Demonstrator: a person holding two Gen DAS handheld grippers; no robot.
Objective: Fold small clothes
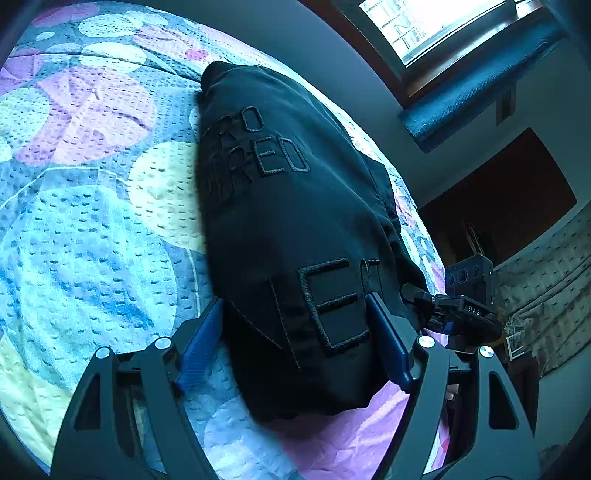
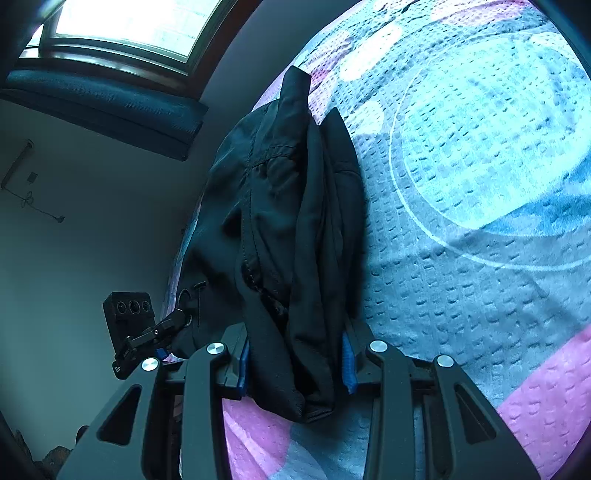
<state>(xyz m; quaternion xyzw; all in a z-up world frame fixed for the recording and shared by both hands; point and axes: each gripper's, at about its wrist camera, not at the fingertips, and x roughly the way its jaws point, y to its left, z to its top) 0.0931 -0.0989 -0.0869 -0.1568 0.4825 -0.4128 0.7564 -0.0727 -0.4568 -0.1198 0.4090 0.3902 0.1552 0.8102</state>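
A black garment [image 1: 295, 206] with raised stitched letters lies folded lengthwise on the patterned bedspread [image 1: 92, 221]. My left gripper [image 1: 295, 299] spans its near end, one blue pad [image 1: 201, 343] at each side edge, closed on the wide fabric. In the right wrist view the same black garment [image 2: 295, 221] is bunched into thick folds. My right gripper [image 2: 295, 332] is shut on that bunched end, and the cloth hides most of both pads. Each gripper shows at the edge of the other's view: the right one [image 1: 443, 306] and the left one [image 2: 162, 328].
The bedspread [image 2: 480, 184] stretches far beyond the garment, printed with pale circles and pink bands. Past the bed's edge there is a grey wall, a bright window [image 2: 136, 22] and a dark blue padded ledge [image 2: 110, 107] below it. A dark doorway [image 1: 498, 206] is to the right.
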